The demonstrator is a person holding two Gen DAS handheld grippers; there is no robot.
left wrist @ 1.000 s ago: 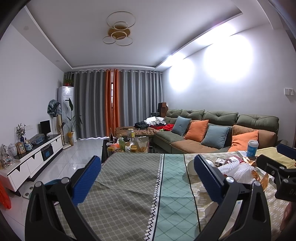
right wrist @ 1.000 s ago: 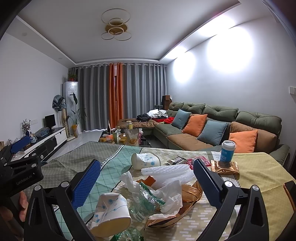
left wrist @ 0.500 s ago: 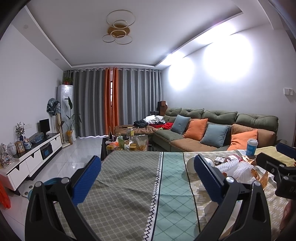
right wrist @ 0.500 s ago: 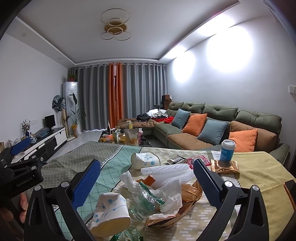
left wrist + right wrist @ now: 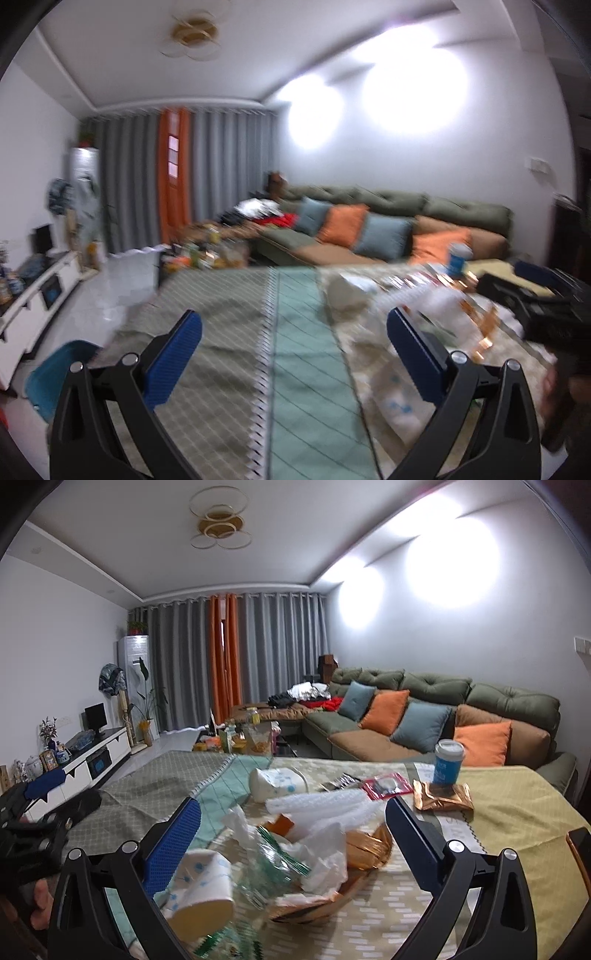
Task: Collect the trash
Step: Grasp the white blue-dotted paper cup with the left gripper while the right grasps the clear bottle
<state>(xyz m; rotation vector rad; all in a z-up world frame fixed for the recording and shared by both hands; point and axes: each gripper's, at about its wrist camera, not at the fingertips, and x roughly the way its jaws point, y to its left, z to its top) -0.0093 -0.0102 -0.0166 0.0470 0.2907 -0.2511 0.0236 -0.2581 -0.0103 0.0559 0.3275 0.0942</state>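
A heap of trash (image 5: pixel 295 853), crumpled tissue, clear wrappers and tipped paper cups (image 5: pixel 201 890), lies at lower centre of the frame; one blue cup (image 5: pixel 447 762) stands upright behind.

Bench cloth (image 5: pixel 155 794): grey-green lattice, teal diamond stripe, yellow panel. Paper cup (image 5: pixel 201 897): white, blue dots. Lidded cup (image 5: pixel 447 762): blue, white lid. Foil wrapper (image 5: pixel 443 796): copper. Sachet (image 5: pixel 388 786): red. Tongs pads (image 5: pixel 171 843): blue, black frame. Bin (image 5: pixel 55 373): teal.

Two tipped paper cups (image 5: pixel 201 893) (image 5: pixel 275 783), one upright blue cup (image 5: pixel 447 761), four sofa cushions (image 5: pixel 384 712).
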